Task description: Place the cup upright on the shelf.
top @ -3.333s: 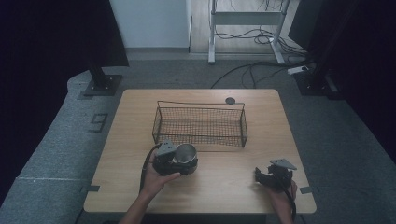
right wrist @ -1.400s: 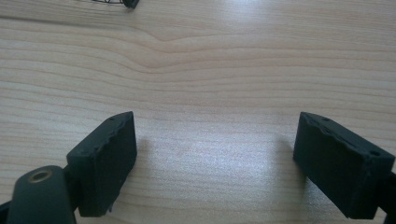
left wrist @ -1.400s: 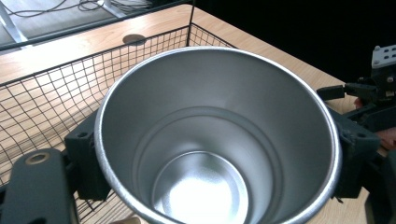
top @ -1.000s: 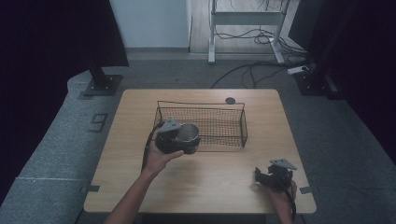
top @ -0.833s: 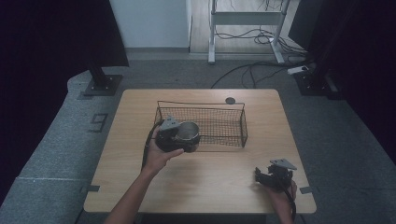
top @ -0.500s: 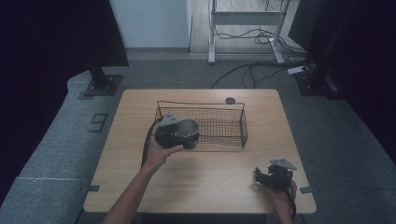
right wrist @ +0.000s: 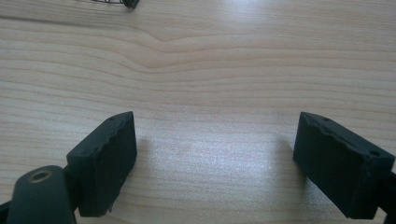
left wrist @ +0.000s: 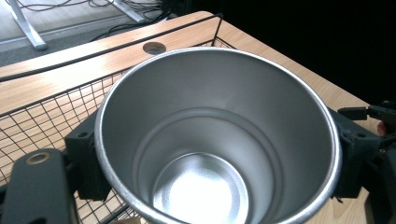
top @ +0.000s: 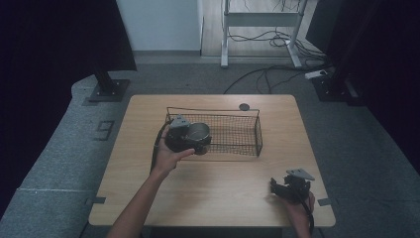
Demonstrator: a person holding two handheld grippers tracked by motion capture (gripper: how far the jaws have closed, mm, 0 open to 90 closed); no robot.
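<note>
Cup (left wrist: 215, 140) lifted to basket (top: 233, 134), upright.

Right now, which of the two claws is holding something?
The left claw, at the wire basket: its jaws clamp a steel cup. The right claw stands open over bare table.

Wire basket (top: 233, 134) sits centre-rear on the worktop (top: 213, 198). Left hand-held gripper (top: 190, 139) holds the cup (top: 199, 133) at the basket's left end, over its front rim. Right hand-held gripper (top: 289, 186) is at the worktop's front-right, well apart, jaws spread.
</note>
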